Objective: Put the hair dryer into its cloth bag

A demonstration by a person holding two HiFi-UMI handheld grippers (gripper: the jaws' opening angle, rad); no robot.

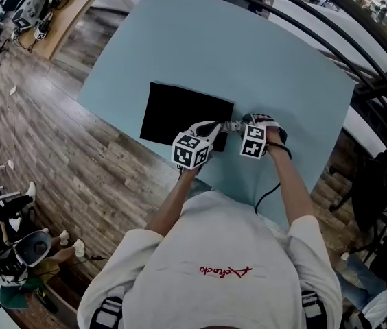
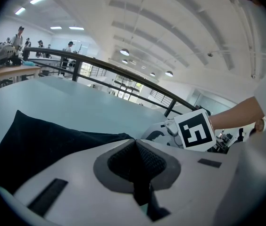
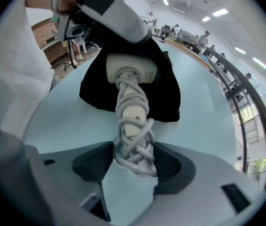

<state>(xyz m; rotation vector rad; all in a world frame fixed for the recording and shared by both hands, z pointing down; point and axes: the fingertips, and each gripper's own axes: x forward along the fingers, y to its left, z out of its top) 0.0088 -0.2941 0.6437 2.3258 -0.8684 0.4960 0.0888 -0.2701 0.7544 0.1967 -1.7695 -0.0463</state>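
Observation:
The black cloth bag (image 1: 180,112) lies flat on the light blue table (image 1: 283,67). My left gripper (image 1: 214,126) is shut on the bag's near right edge, and the dark fabric (image 2: 43,140) rises up into its closed pads (image 2: 135,147). The white hair dryer (image 3: 129,72) points head first into the bag's mouth (image 3: 166,93), its handle wrapped in its grey cord (image 3: 133,126). My right gripper (image 3: 132,161) points steeply down and is shut on the cord-wrapped handle, with the pads wide apart and touching the bundle on both sides. In the head view it (image 1: 243,125) stands just right of the left gripper.
The table's near edge (image 1: 180,173) runs right under my hands, with wooden floor (image 1: 56,142) beyond it. A black curved railing (image 1: 358,40) borders the far side. Other people and cluttered benches (image 2: 10,51) stand far off. A black cable (image 1: 269,190) hangs at my right arm.

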